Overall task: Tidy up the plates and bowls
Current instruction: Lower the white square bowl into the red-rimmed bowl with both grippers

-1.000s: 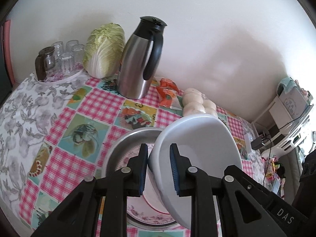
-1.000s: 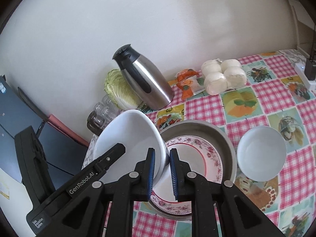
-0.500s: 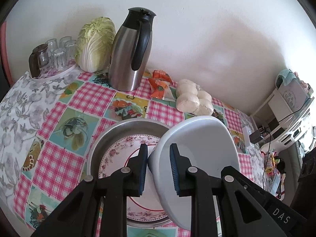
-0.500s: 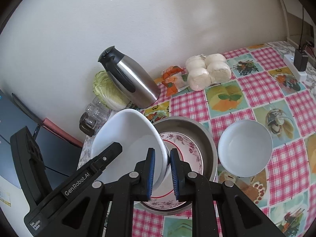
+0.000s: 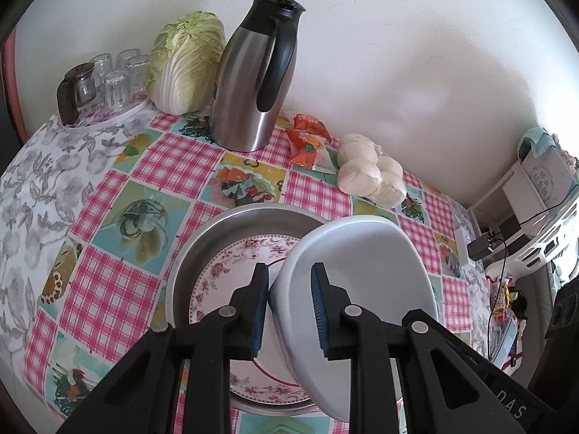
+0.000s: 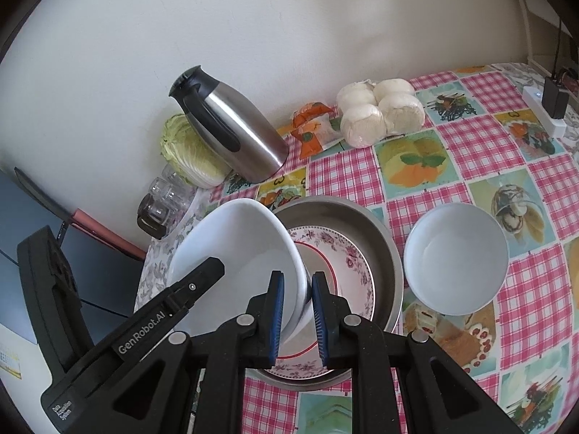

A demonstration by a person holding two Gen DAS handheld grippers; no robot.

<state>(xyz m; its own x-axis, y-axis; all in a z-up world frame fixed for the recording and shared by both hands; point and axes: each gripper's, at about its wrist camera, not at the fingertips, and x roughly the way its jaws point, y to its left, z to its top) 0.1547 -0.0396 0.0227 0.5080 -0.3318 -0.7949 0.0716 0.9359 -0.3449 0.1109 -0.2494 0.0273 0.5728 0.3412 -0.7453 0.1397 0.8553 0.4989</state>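
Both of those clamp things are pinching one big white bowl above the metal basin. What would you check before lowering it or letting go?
1. Left gripper shut on the big white bowl rim: ok.
2. Right gripper shut on the opposite rim: ok.
3. Bowl level: not ok, it hangs tilted.
4. Bowl over the metal basin: ok, partly above it.
5. Landing spot free: not ok if it needs an empty basin; the floral plate already lies inside.
6. Small white bowl out of the way: ok, it sits apart beside the basin.
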